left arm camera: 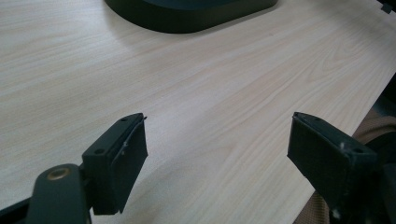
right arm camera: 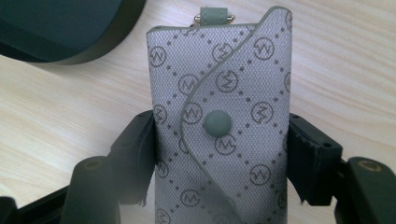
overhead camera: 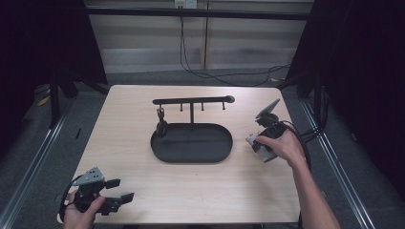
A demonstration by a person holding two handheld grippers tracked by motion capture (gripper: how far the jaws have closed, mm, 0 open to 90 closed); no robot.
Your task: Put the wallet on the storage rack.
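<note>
Right gripper (right arm camera: 219, 154): jaws clamped on grey patterned key pouch (right arm camera: 222, 126), above table (overhead camera: 143, 143) right of black oval tray (overhead camera: 191, 143) | Left gripper (left arm camera: 217, 154): jaws wide apart, nothing between, near table's front-left corner | Hook stand (overhead camera: 192, 101): rises from tray's rear.

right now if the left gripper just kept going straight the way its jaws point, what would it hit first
Probably the black oval metal tray. The left gripper hangs open over bare light wooden table, and the tray's rim lies ahead, a little left of its line. Depth is unclear, so it might slide past.
</note>
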